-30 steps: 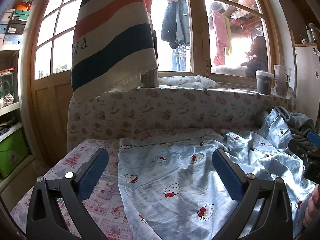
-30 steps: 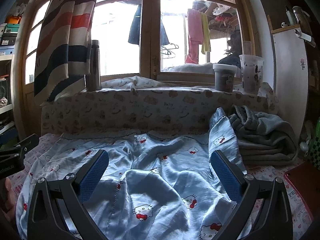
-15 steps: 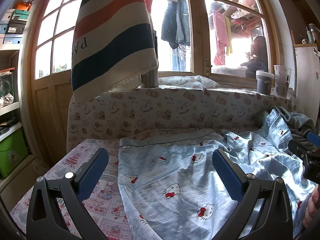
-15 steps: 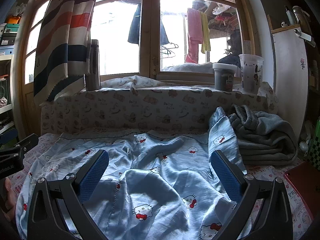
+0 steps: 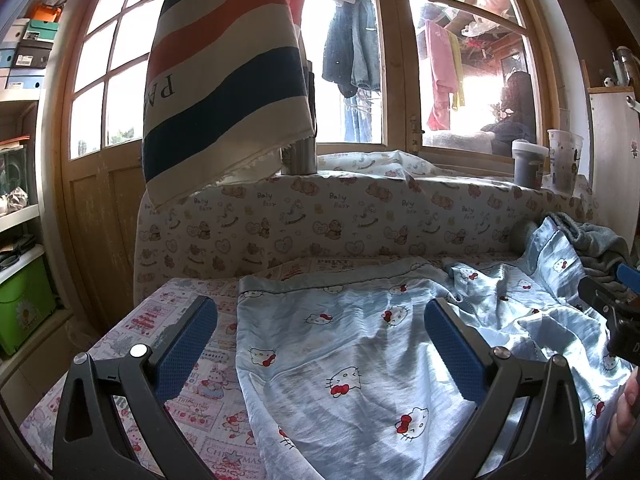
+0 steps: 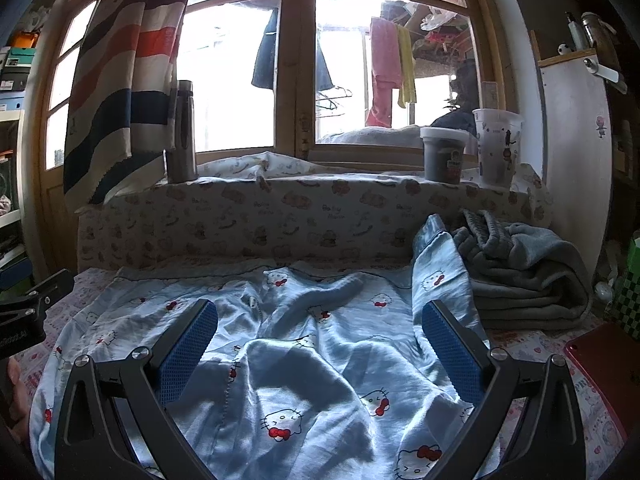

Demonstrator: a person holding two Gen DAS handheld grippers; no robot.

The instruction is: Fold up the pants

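Far left: shelving with a green plastic bin (image 5: 24, 308), then a striped cream, red and navy cloth (image 5: 224, 80) hanging over the window. Below, a bed covered in a pink-and-white printed sheet (image 5: 188, 400), backed by a cream bear-print bolster (image 5: 320, 224).

Left gripper (image 5: 320, 344) hovering above the bed, blue-padded fingers (image 5: 184, 352) spread wide apart, nothing between them. Light blue silky pants with a cat-and-red-bow print (image 5: 360, 360) lying spread and rumpled across the sheet, left edge running just inside the left finger, one hem straight along the far side.

Right gripper (image 6: 320, 344) likewise held over the cloth, fingers (image 6: 452, 352) wide apart and empty. One leg end (image 6: 436, 264) riding up against a folded grey fleece blanket (image 6: 528, 276) at the right; a red flat object (image 6: 608, 368) near the right edge.

Judged as the very start: garment laid out but creased, no fold made yet. Next move likely calling for both grippers to drop onto an edge, pinch thin slippery fabric without catching the sheet beneath, pull the stray leg off the blanket, then bring one leg over the other.
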